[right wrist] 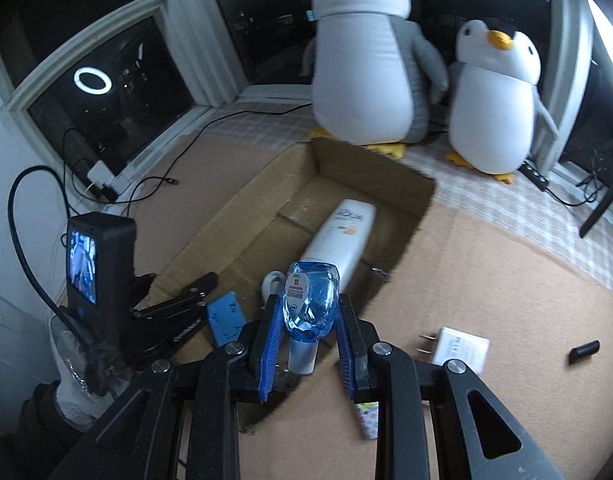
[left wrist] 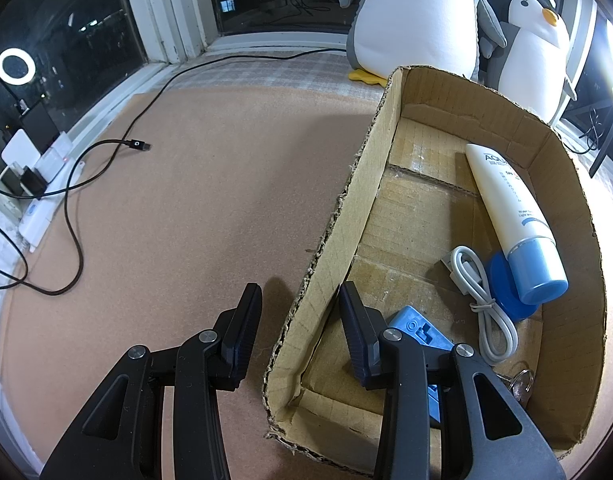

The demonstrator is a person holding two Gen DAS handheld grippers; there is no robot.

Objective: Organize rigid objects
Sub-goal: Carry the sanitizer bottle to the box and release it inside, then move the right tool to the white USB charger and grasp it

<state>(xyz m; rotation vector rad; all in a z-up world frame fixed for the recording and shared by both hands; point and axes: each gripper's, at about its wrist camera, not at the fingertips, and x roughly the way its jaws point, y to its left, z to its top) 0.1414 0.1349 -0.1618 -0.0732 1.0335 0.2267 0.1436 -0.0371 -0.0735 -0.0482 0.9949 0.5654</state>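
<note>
Your right gripper sits closest to the lens, jaws narrowed onto a small clear-blue bottle. Both blue pads press its sides; white cap end points back toward you, rounded end points out toward the cardboard box. Bottle is held up over the box's near end, not touching it.

Your left gripper straddles the box's left wall: one finger outside over the brown mat, the other inside the box. Jaws are closed in as far as they go on that wall. In the right wrist view you see this gripper at the box's near-left corner, with its small lit screen and a gloved hand below it.

Inside the box: a blue plastic block just beside the inner finger, a coiled white cable, a blue round lid under the cap end of a white tube with a blue cap, and keys near the front corner, partly hidden.

Outside the box, on your right: a white plug adapter, a small black stick, and a printed packet partly hidden behind the finger. Farther out, two plush penguins stand by the window, and a black cable trails across the mat.
</note>
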